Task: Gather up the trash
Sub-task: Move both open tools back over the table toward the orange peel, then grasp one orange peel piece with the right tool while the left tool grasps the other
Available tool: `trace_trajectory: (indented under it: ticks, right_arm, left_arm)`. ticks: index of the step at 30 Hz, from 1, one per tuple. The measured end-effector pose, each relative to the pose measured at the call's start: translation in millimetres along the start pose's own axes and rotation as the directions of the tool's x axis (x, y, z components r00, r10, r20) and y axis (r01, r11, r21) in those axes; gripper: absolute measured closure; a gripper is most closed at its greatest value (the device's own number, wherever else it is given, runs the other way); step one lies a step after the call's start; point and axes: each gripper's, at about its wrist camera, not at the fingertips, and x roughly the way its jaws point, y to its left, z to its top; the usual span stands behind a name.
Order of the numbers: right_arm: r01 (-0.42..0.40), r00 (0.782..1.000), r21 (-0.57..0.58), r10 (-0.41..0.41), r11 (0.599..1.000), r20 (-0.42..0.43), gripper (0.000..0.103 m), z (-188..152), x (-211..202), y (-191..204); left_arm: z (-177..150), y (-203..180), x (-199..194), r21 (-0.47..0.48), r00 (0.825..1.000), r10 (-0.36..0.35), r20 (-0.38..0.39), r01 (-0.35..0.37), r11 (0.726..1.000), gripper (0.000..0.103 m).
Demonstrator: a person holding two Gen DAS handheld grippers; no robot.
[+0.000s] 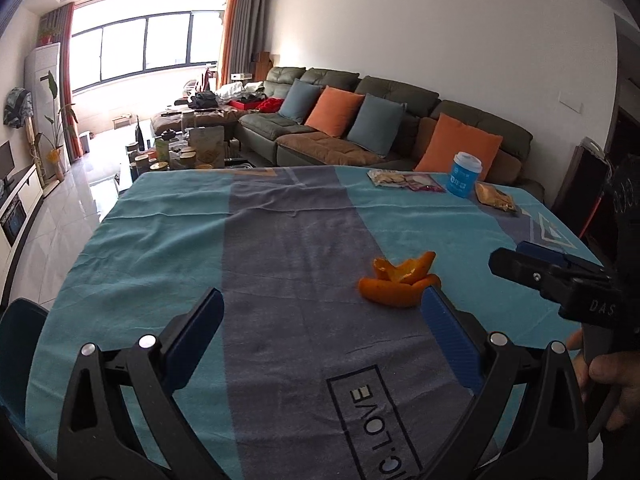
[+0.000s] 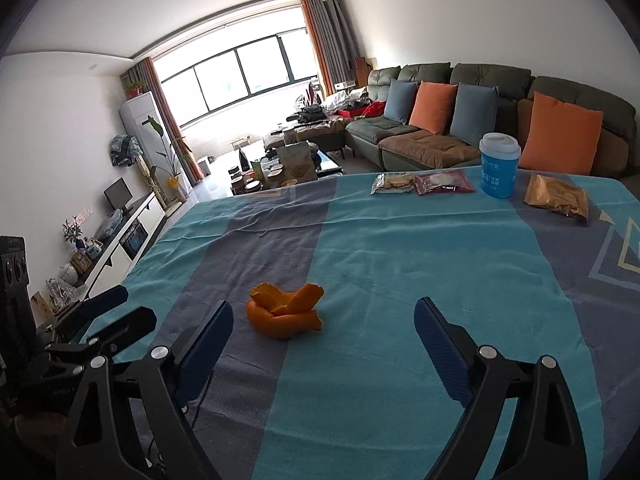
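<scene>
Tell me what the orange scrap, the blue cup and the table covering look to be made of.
Orange scrap: citrus peel, waxy skin outside, duller inner side, curled pieces. Blue cup: probably paper or thin plastic, smooth printed wall, white lid that looks plastic. Table covering: woven cloth, matte, with wrinkles and fold lines.

Sofa (image 2: pixel 460 80) w/ cushions, TV unit (image 2: pixel 132 224)

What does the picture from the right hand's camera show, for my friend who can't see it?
An orange peel lies on a blue striped tablecloth, just ahead of the right gripper, whose fingers are wide open. At the table's far edge sit two snack packets, a blue cup and a golden bag, with a sofa behind.
</scene>
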Motion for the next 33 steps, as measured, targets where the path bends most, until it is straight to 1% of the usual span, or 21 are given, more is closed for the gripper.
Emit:
trace_trajectory:
  ticks: [1, 2, 4, 5, 6, 8, 11, 12, 13, 15, 18, 19, 20, 21, 23, 25, 28, 30, 33]
  right_arm:
    - [-0.002, 1.0, 0.0, 0.002, 1.0, -0.014, 0.024, 2.3, 5.5, -1.6]
    - [-0.006, 1.0, 0.001, 0.006, 1.0, -0.031, 0.026, 4.6, 12.1, -3.5]
    - [-0.044, 0.996, 0.011, 0.045, 0.999, -0.082, 0.035, 8.9, 29.4, -6.7]
    - [-0.055, 0.994, 0.01, 0.056, 0.998, -0.098, 0.037, 10.5, 36.6, -7.2]
    - [-0.062, 0.992, 0.003, 0.062, 0.998, -0.112, 0.041, 11.5, 42.4, -6.7]
    - [-0.074, 0.986, 0.0, 0.073, 0.997, -0.149, 0.045, 13.1, 55.7, -6.8]
    - [-0.116, 0.977, 0.02, 0.117, 0.993, -0.178, 0.05, 14.6, 66.7, -7.9]
    - [-0.126, 0.973, 0.025, 0.129, 0.992, -0.189, 0.055, 15.3, 70.4, -8.0]
    - [-0.137, 0.969, 0.028, 0.14, 0.99, -0.203, 0.058, 16.5, 74.3, -9.2]
    - [-0.156, 0.962, 0.038, 0.16, 0.987, -0.222, 0.065, 16.8, 80.0, -11.2]
    - [-0.183, 0.952, 0.051, 0.19, 0.982, -0.241, 0.073, 17.4, 85.8, -13.9]
    - [-0.191, 0.949, 0.055, 0.199, 0.98, -0.245, 0.075, 17.8, 87.0, -14.7]
    - [-0.198, 0.947, 0.059, 0.206, 0.978, -0.248, 0.079, 18.0, 88.0, -15.3]
    - [-0.202, 0.945, 0.061, 0.211, 0.977, -0.25, 0.08, 18.3, 88.5, -15.7]
    - [-0.213, 0.942, 0.066, 0.223, 0.975, -0.25, 0.082, 18.6, 88.3, -17.1]
    - [-0.229, 0.937, 0.082, 0.242, 0.97, -0.251, 0.084, 18.5, 88.5, -20.9]
    - [-0.245, 0.933, 0.103, 0.264, 0.964, -0.246, 0.086, 18.4, 88.4, -24.3]
    - [-0.255, 0.931, 0.115, 0.276, 0.96, -0.238, 0.09, 18.4, 87.3, -26.4]
    - [-0.268, 0.927, 0.125, 0.291, 0.955, -0.235, 0.092, 19.0, 88.2, -26.8]
  left_arm:
    - [-0.4, -3.1, 7.0, 0.004, 1.0, -0.009, -0.013, 0.009, 1.0, 0.006]
    - [-1.0, -6.1, 15.3, 0.008, 0.999, -0.019, -0.037, 0.019, 1.0, 0.006]
    - [0.3, -11.0, 27.9, 0.014, 0.997, -0.04, -0.063, 0.041, 0.999, 0.006]
    - [0.5, -13.6, 33.1, 0.016, 0.996, -0.049, -0.073, 0.05, 0.999, 0.006]
    - [1.0, -15.4, 39.4, 0.016, 0.995, -0.061, -0.083, 0.063, 0.998, 0.006]
    - [2.9, -20.0, 47.6, 0.013, 0.992, -0.074, -0.097, 0.076, 0.997, 0.006]
    - [5.8, -22.7, 64.1, -0.016, 0.979, -0.147, -0.139, 0.146, 0.989, 0.006]
    - [6.5, -23.5, 71.9, -0.023, 0.974, -0.162, -0.16, 0.16, 0.987, 0.008]
    - [7.3, -24.3, 77.6, -0.023, 0.97, -0.17, -0.175, 0.168, 0.985, 0.009]
    - [9.3, -29.9, 87.9, -0.002, 0.963, -0.18, -0.199, 0.183, 0.983, 0.017]
    - [11.2, -33.4, 97.9, 0.008, 0.956, -0.199, -0.217, 0.205, 0.979, 0.019]
    - [11.1, -34.0, 101.5, 0.013, 0.952, -0.204, -0.23, 0.213, 0.977, 0.02]
    - [11.4, -34.4, 105.2, 0.007, 0.945, -0.215, -0.245, 0.223, 0.975, 0.022]
    - [11.3, -33.9, 108.1, -0.003, 0.938, -0.234, -0.258, 0.241, 0.971, 0.027]
    - [11.3, -35.2, 110.2, 0.001, 0.936, -0.24, -0.259, 0.248, 0.969, 0.03]
    - [12.0, -38.1, 112.6, 0.01, 0.929, -0.263, -0.261, 0.275, 0.961, 0.033]
    - [11.5, -43.9, 117.0, 0.031, 0.921, -0.263, -0.286, 0.284, 0.958, 0.036]
    - [10.4, -46.8, 118.3, 0.044, 0.921, -0.256, -0.295, 0.281, 0.959, 0.04]
    - [10.2, -49.3, 120.5, 0.056, 0.922, -0.243, -0.3, 0.272, 0.961, 0.042]
